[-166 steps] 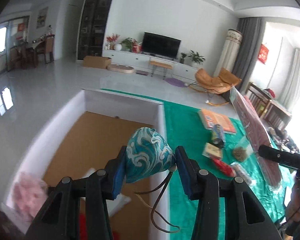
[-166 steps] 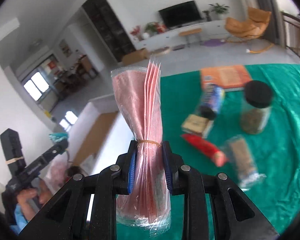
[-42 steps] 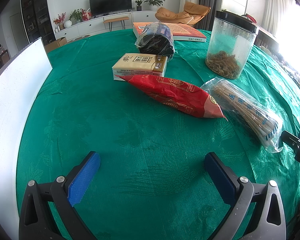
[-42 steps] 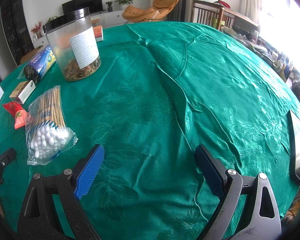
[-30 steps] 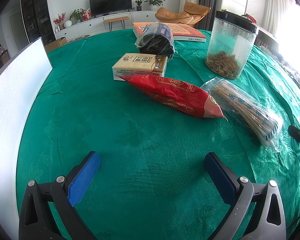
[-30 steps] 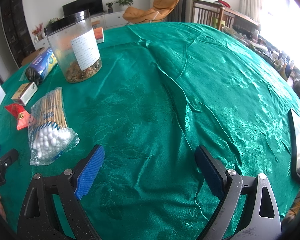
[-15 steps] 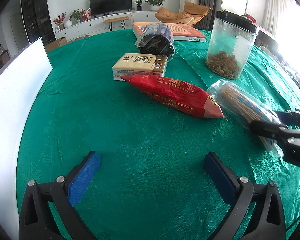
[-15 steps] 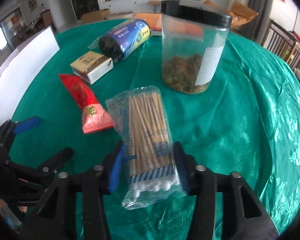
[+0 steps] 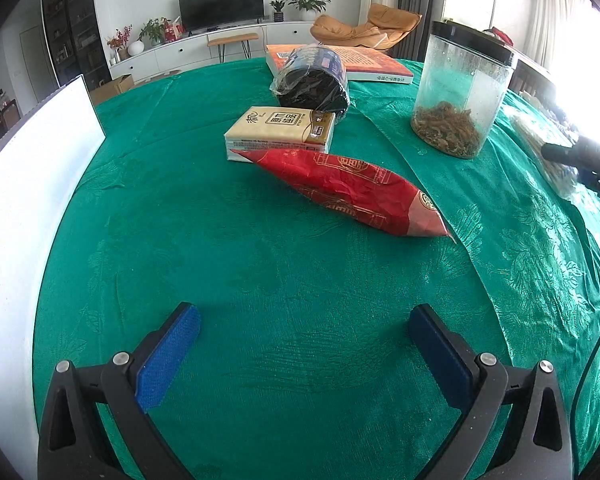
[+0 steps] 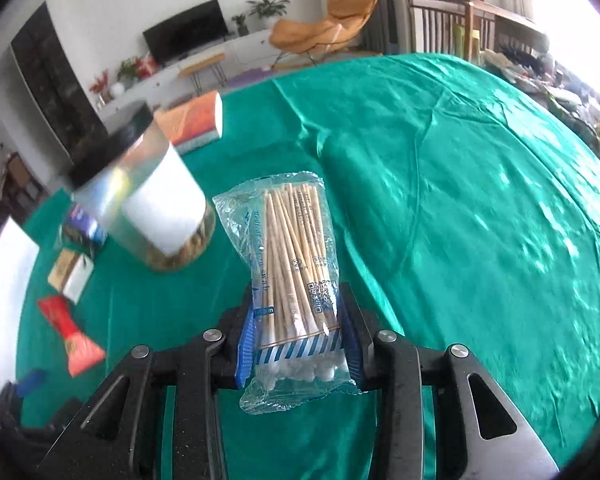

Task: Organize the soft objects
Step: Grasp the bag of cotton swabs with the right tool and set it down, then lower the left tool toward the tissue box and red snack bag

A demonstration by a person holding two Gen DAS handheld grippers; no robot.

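My right gripper point(image 10: 298, 340) is shut on a clear bag of cotton swabs point(image 10: 294, 272), held upright off the green tablecloth point(image 10: 480, 208). In the left wrist view that bag point(image 9: 540, 148) shows blurred at the right edge, beside the right gripper's dark finger point(image 9: 580, 156). My left gripper point(image 9: 304, 344) stands open over bare cloth, nothing between its blue pads. Ahead of it lie a red foil packet point(image 9: 348, 192), a tissue pack point(image 9: 282, 132) and a dark roll of bags in plastic point(image 9: 312, 80).
A clear jar with a black lid point(image 9: 460, 92) holds dried bits at the right. An orange book point(image 9: 356, 62) lies behind the roll. A white box wall point(image 9: 24, 168) rises along the table's left edge. Chairs and a TV unit stand beyond.
The right gripper closed on the swab bag, lifted it off the cloth and carried it to the right, away from the red packet. The left gripper stayed still and open.
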